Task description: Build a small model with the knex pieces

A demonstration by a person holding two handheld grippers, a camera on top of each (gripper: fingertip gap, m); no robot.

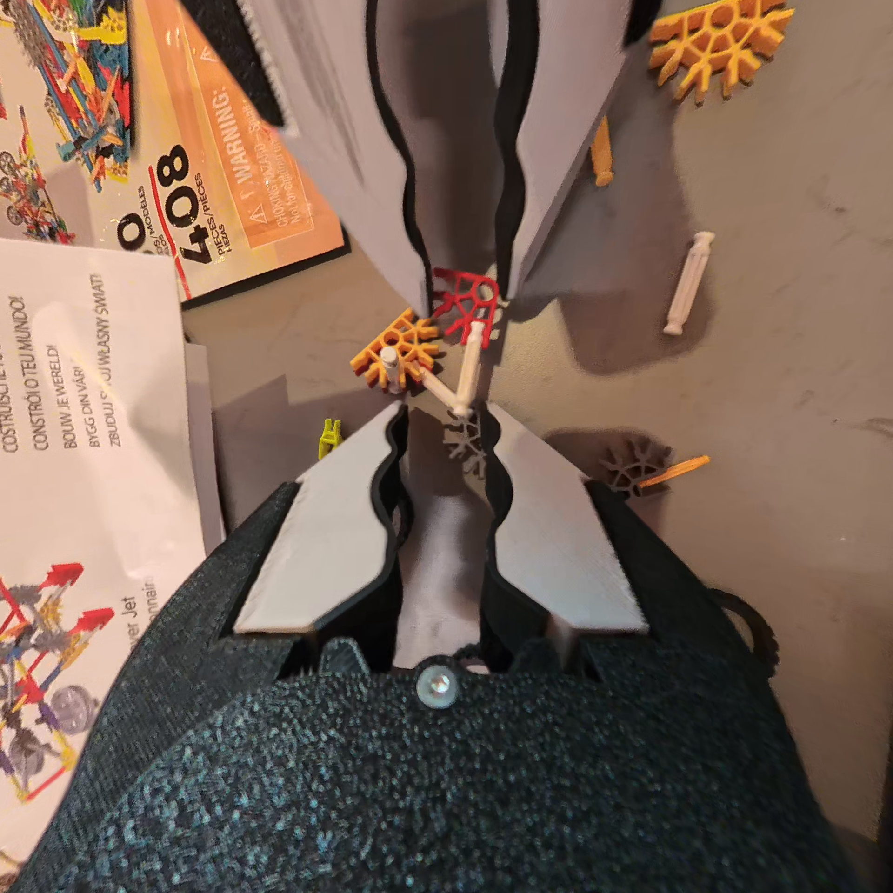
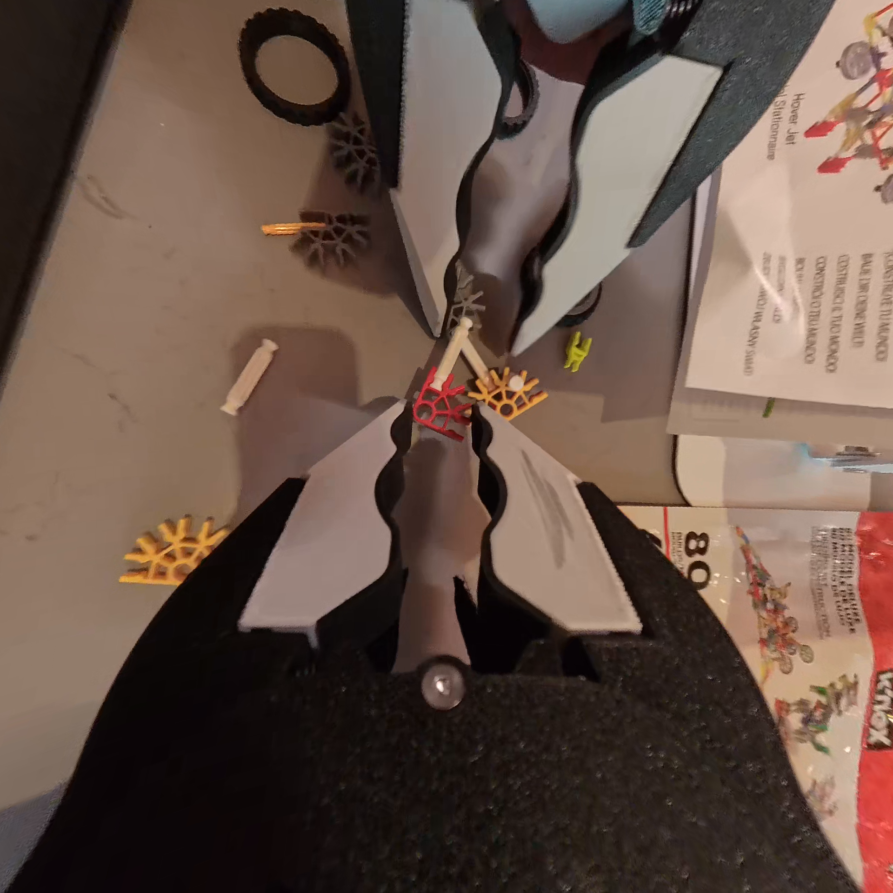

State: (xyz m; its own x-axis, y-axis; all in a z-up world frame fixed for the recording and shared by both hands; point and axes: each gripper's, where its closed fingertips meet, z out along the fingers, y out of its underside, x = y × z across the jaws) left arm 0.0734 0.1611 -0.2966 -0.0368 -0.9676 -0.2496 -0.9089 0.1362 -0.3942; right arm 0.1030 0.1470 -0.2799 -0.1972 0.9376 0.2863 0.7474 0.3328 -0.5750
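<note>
A small rod-and-connector build sits between the two grippers. A grey snowflake connector point(image 1: 465, 442) point(image 2: 465, 299) carries two white rods point(image 1: 471, 367) in a V, one to a red connector point(image 1: 468, 300) point(image 2: 439, 410), one to an orange connector point(image 1: 398, 350) point(image 2: 507, 394) with a short white rod standing in it. My right gripper point(image 2: 439, 410) is shut on the red connector; it shows at the top of the left wrist view point(image 1: 466, 295). My left gripper point(image 1: 444, 410) has its jaws around the grey connector, which rests against one finger with a gap on the other side.
A toy box point(image 1: 145, 145) and a booklet point(image 1: 72, 386) lie on one side. Loose on the grey table are an orange connector point(image 1: 715, 48), a white rod point(image 1: 688, 285), a grey connector with an orange rod point(image 1: 633, 466), a yellow-green clip point(image 1: 331, 435), a black tyre point(image 2: 295, 72) and a printed bag point(image 2: 797, 676). My right fingertips sit around 4 cm from my left ones. My left gripper's tips are some 4 cm from the yellow-green clip point(image 1: 331, 435). It turns up in the right wrist view point(image 2: 577, 360) as well.
</note>
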